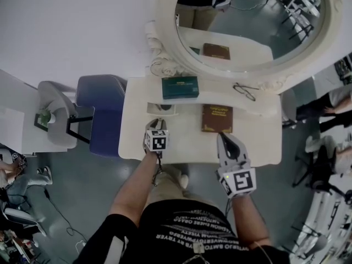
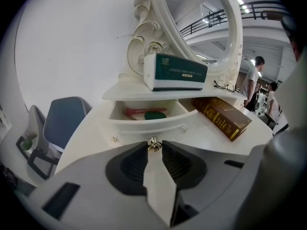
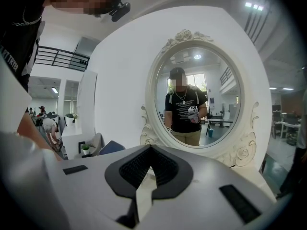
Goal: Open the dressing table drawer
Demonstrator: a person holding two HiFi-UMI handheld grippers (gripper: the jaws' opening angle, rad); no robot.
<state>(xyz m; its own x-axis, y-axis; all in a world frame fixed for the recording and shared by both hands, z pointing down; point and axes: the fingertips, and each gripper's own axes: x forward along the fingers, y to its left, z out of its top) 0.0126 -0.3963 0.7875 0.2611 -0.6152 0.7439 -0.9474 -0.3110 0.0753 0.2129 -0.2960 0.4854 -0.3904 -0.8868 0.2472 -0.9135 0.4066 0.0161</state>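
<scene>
The white dressing table (image 1: 258,139) has a small drawer (image 1: 161,109) under its upper shelf, and the drawer stands pulled out. In the left gripper view the drawer front (image 2: 148,124) faces me, with a red thing (image 2: 138,111) and a green thing (image 2: 155,115) lying inside. My left gripper (image 1: 156,123) points down at the drawer front, its jaws closed on the small brass knob (image 2: 153,144). My right gripper (image 1: 223,138) hovers over the table's front edge near the brown book, shut and holding nothing. It (image 3: 150,150) looks toward the mirror.
A green box (image 1: 180,87) and glasses (image 1: 244,91) lie on the upper shelf, and a brown book (image 1: 216,118) lies on the tabletop right of the drawer. The oval mirror (image 1: 247,21) rises behind. A blue chair (image 1: 102,111) stands left of the table.
</scene>
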